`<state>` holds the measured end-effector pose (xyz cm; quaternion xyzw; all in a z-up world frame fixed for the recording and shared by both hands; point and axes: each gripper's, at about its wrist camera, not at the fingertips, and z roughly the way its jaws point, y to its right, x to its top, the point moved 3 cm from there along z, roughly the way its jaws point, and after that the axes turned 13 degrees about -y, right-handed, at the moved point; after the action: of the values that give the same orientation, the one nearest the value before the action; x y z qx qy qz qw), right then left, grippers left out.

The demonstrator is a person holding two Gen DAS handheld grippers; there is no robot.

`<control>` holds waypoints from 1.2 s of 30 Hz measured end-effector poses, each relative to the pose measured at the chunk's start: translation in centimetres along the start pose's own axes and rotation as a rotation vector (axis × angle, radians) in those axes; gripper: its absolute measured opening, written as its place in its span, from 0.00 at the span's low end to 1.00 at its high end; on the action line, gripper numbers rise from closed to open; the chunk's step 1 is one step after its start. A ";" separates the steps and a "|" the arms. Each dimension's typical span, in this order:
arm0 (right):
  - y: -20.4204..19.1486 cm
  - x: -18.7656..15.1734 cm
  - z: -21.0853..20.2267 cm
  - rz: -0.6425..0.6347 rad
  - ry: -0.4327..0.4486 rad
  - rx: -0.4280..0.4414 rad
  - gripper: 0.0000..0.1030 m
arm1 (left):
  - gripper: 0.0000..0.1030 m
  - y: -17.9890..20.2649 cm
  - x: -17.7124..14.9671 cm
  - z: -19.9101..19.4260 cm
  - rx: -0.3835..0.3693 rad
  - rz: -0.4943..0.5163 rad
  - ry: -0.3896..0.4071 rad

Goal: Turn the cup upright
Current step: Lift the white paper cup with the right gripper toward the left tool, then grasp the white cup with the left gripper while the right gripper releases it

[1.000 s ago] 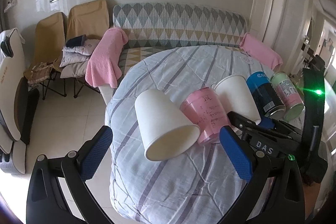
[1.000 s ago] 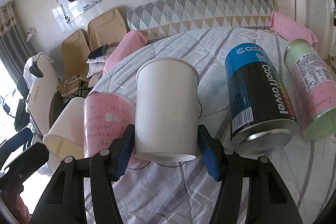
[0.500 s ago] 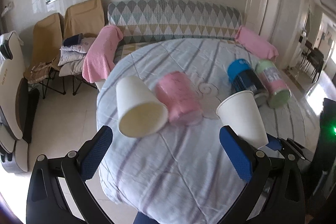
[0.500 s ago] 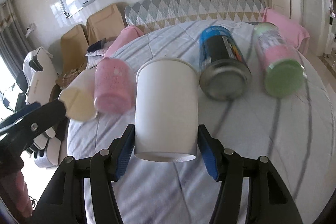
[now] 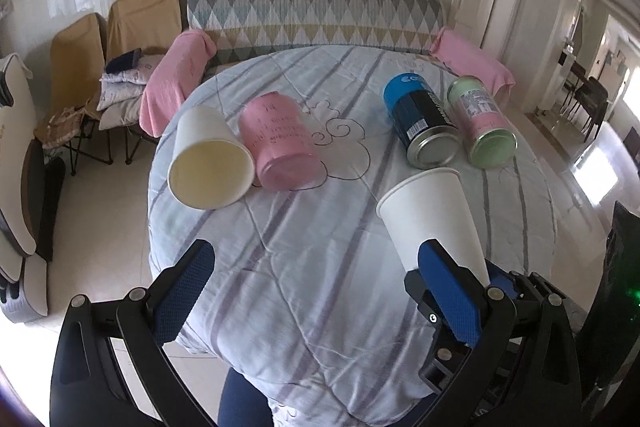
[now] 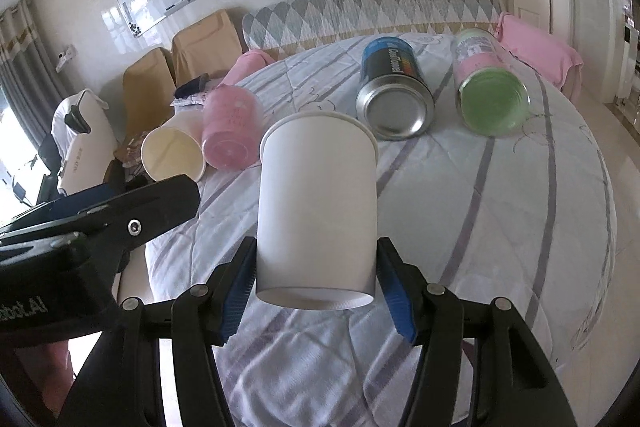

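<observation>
My right gripper [image 6: 316, 287] is shut on a white paper cup [image 6: 318, 203], holding it near its base above the table's front edge, rim pointing away and up. The same cup [image 5: 432, 219] shows at the right of the left wrist view, tilted. My left gripper [image 5: 320, 291] is open and empty over the near side of the table. A second white paper cup [image 5: 208, 163] lies on its side at the table's left, mouth toward me; it also shows in the right wrist view [image 6: 172, 155].
On the round table with a striped cloth [image 5: 320, 227] lie a pink cup [image 5: 280, 143], a blue can [image 5: 424, 123] and a green-pink canister [image 5: 484, 123], all on their sides. A sofa [image 5: 312, 11] and folding chairs [image 5: 132, 27] stand behind.
My right gripper has lifted the white cup away from the pink cup and cans and drawn it back toward the table's near edge. My left gripper has pulled back from the lying cup.
</observation>
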<state>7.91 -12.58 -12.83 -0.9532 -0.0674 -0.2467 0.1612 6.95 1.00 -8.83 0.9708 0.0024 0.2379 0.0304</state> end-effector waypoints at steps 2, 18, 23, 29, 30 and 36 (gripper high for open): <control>0.2 -0.1 0.1 0.004 -0.012 0.023 0.59 | 1.00 0.4 -0.1 0.2 0.009 0.000 -0.010; 4.6 -1.7 -3.8 -0.060 0.057 -0.039 0.82 | 1.00 4.6 0.9 2.7 -0.017 -0.043 -0.139; 5.0 -1.8 -4.0 -0.095 0.051 0.014 0.82 | 1.00 6.3 2.1 3.2 -0.030 -0.045 -0.158; 5.7 -1.8 -3.7 -0.129 0.054 0.059 0.82 | 1.00 7.8 3.3 4.2 -0.076 -0.049 -0.210; 6.0 -1.7 -3.3 -0.124 0.047 0.071 0.82 | 1.00 7.9 3.5 4.4 -0.073 -0.053 -0.212; 6.8 -1.4 -2.2 -0.111 0.032 0.123 0.82 | 1.00 9.1 4.3 5.6 -0.058 -0.051 -0.229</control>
<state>7.09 -19.84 -13.55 -0.9323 -0.1324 -0.2657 0.2065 13.24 -8.33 -11.24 0.9900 0.0167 0.1246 0.0646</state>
